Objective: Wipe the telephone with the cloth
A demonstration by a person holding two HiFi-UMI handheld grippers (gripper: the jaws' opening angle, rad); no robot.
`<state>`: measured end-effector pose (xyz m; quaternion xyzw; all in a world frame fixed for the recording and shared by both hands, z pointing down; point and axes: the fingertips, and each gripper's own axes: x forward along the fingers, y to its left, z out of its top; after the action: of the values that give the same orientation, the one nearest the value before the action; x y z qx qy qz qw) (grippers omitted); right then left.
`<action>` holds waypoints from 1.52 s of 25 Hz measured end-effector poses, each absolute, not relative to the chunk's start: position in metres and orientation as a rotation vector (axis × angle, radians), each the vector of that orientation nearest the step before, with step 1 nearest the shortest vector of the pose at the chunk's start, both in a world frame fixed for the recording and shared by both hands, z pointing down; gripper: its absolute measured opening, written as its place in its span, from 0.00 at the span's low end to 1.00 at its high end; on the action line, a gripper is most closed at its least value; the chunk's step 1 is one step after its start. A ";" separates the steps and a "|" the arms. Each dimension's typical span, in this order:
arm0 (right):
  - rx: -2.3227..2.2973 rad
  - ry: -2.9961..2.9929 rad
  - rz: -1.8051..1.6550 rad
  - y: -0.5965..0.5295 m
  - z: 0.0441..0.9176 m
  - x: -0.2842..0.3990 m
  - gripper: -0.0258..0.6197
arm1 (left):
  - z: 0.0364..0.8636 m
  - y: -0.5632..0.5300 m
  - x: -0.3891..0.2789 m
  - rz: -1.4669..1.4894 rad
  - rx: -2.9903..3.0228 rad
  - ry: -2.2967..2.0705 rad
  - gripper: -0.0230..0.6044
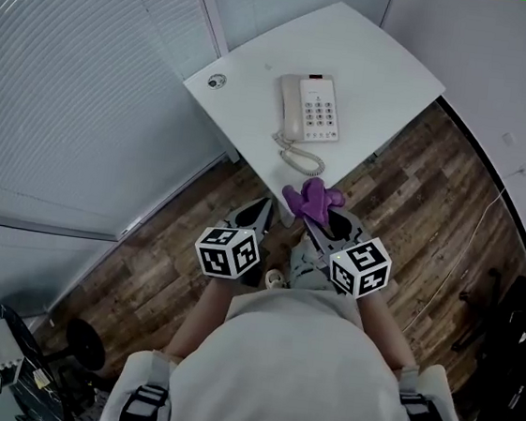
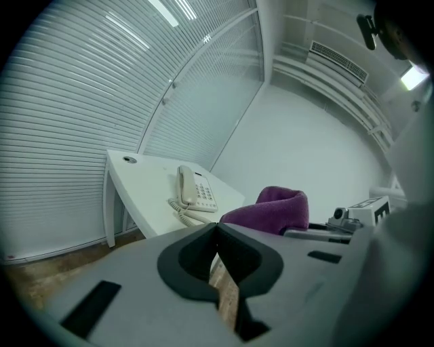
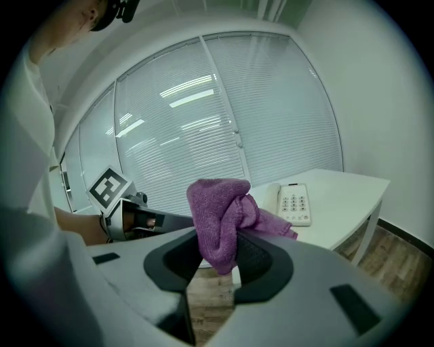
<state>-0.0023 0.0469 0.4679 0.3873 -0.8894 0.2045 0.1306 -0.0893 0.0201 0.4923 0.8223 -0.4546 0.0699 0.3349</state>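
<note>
Your right gripper [image 1: 311, 218] is clamped on the purple cloth [image 1: 313, 199], which bunches above its jaws just off the nearest corner of the white table [image 1: 384, 58]. Your left gripper [image 1: 263, 207] has its jaws together on nothing. The beige telephone [image 1: 310, 109] lies mid-table, well apart from the cloth, with its coiled cord [image 1: 298, 154] trailing toward that corner. You have the cloth in hand, but the wiping is not yet begun.

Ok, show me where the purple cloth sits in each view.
Head view: cloth at centre, by the table's near edge.
Left gripper view: cloth right of centre, beyond the shut jaws.
Right gripper view: cloth at centre, pinched between the jaws.
Shared landmark: the telephone, in all three.
</note>
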 end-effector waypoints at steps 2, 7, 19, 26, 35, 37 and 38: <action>1.126 -2.583 0.599 0.051 0.468 -0.005 0.25 | 0.492 0.027 -0.091 0.177 2.144 -1.182 0.07; 1.123 -2.601 0.590 0.060 0.463 -0.013 0.25 | 0.490 0.044 -0.097 0.181 2.156 -1.181 0.07; 1.154 -2.588 0.569 0.071 0.462 -0.016 0.24 | 0.486 0.062 -0.104 0.221 2.182 -1.201 0.07; 1.206 -2.593 0.577 0.068 0.461 -0.015 0.24 | 0.489 0.060 -0.107 0.223 2.173 -1.201 0.07; 1.202 -2.610 0.561 0.065 0.458 -0.017 0.24 | 0.489 0.058 -0.110 0.231 2.177 -1.200 0.07; 1.198 -2.619 0.557 0.064 0.457 -0.018 0.24 | 0.490 0.056 -0.111 0.232 2.174 -1.201 0.07; 1.196 -2.621 0.554 0.064 0.456 -0.019 0.24 | 0.490 0.056 -0.111 0.229 2.172 -1.200 0.07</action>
<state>-0.0188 0.0638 0.4559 0.4056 -0.8885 0.1879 0.1037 -0.1113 0.0557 0.4898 0.8261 -0.4563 0.0872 0.3189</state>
